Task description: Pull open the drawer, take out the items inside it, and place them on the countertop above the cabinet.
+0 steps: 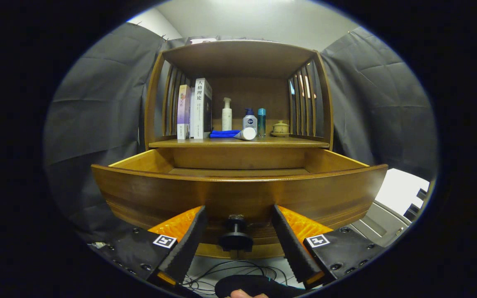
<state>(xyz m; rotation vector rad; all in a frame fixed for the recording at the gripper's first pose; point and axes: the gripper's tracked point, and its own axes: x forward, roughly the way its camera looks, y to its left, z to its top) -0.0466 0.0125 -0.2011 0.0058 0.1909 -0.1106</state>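
Observation:
The wooden drawer (238, 194) stands pulled out from the cabinet, its front panel just ahead of my fingers. Its round dark knob (235, 238) sits between my fingers without touching either. My gripper (238, 215) is open, one finger on each side of the knob. The drawer's inside is mostly hidden behind the front panel; I see only its bare far floor and walls. The countertop (238, 142) above the drawer carries a blue cloth (223, 133) and a white tube (246, 133) lying on it.
On the countertop stand books (195, 108), a white pump bottle (227, 114), a blue-capped bottle (249, 119), a teal bottle (261, 122) and a small lidded pot (280, 128). Slatted side walls enclose the shelf. Cables (230, 273) lie on the floor below.

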